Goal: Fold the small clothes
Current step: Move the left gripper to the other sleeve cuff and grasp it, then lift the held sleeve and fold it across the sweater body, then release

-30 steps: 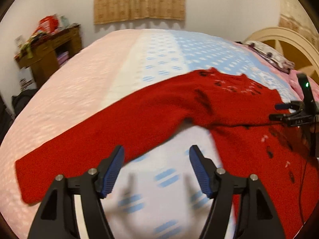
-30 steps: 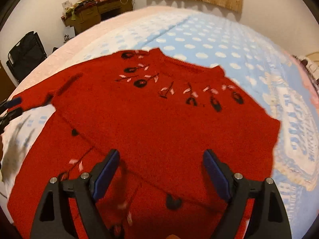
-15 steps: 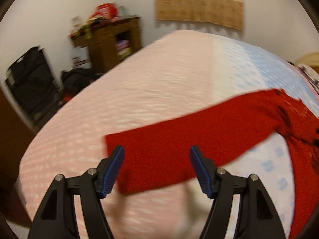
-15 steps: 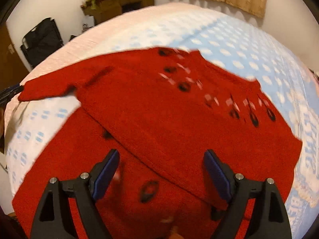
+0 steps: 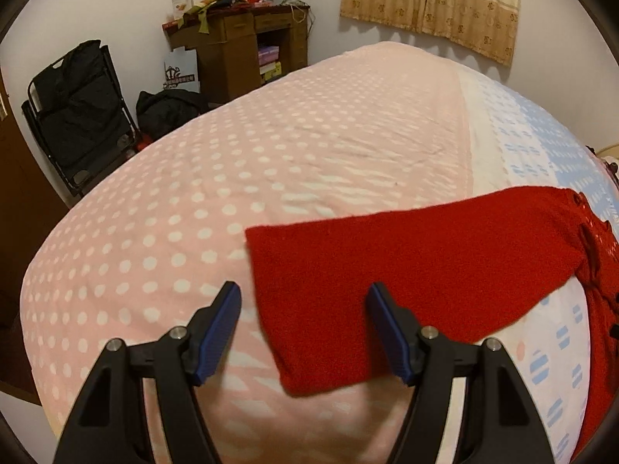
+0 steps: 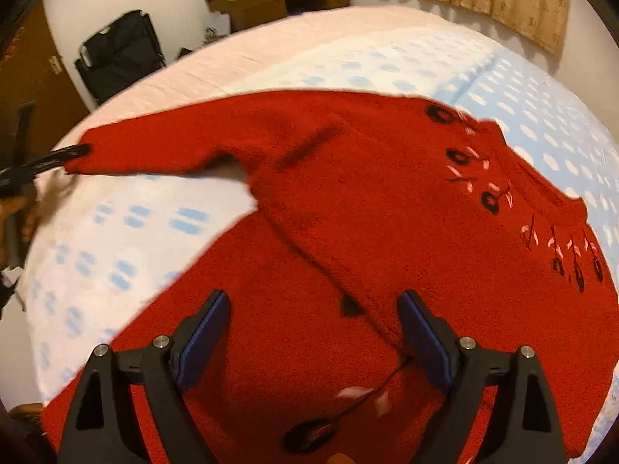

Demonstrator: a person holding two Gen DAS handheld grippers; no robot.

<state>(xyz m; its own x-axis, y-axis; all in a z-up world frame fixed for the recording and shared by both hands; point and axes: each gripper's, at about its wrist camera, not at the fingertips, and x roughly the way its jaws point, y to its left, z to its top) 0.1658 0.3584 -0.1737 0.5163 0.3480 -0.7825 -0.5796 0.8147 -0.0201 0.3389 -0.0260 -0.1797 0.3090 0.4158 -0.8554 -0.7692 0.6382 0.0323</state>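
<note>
A red knit sweater (image 6: 387,212) with black and pink embroidery lies spread on the bed, one side folded over its body. Its left sleeve (image 5: 387,266) stretches out flat over the pink dotted sheet. My left gripper (image 5: 303,328) is open, with the sleeve's cuff end between its fingers, low over the bed. It also shows at the sleeve's cuff in the right wrist view (image 6: 46,162). My right gripper (image 6: 313,340) is open and empty, hovering over the sweater's lower body.
The bed (image 5: 271,135) has a pink dotted sheet on the left and a white and blue one on the right. Beyond its far edge stand a wooden desk (image 5: 240,46) with clutter, a black folding chair (image 5: 77,104) and a black bag (image 5: 166,108).
My left gripper has swung left along the sleeve, from near the armpit to the cuff end. My right gripper has shifted left and down over the sweater's body. Both stayed open.
</note>
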